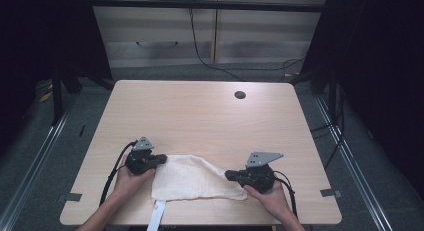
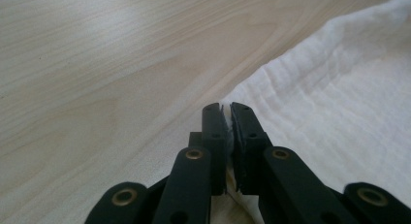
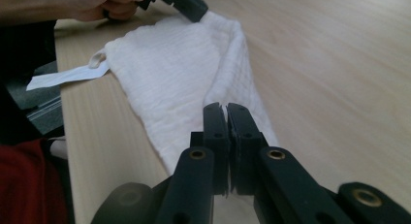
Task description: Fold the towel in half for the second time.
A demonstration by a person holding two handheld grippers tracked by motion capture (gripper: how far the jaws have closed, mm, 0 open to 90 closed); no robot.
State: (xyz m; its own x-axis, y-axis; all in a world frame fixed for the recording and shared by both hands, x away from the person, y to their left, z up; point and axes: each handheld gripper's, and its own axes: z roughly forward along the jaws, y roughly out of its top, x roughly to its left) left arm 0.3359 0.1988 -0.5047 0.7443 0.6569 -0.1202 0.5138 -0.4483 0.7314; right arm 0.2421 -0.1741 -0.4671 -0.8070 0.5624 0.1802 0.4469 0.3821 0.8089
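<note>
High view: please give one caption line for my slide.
Two hand-held tools, left tool and right tool, pinch opposite ends of a white cloth on a wooden table.

We see a cream-white cloth (image 1: 192, 178) with a fine ribbed weave and a plain white tag (image 1: 158, 214) (slightly brighter), on a pale wood-grain table (image 1: 200, 116); both grippers (image 1: 161, 159) (image 1: 229, 175) are black.

A white, loosely woven cloth (image 1: 192, 180) lies crumpled and partly folded near the tabletop's (image 1: 200, 116) front edge, about midway along it. Its surface is creased, with a raised fold running across it. A white label strip (image 1: 158, 216) hangs over the front edge.
</note>
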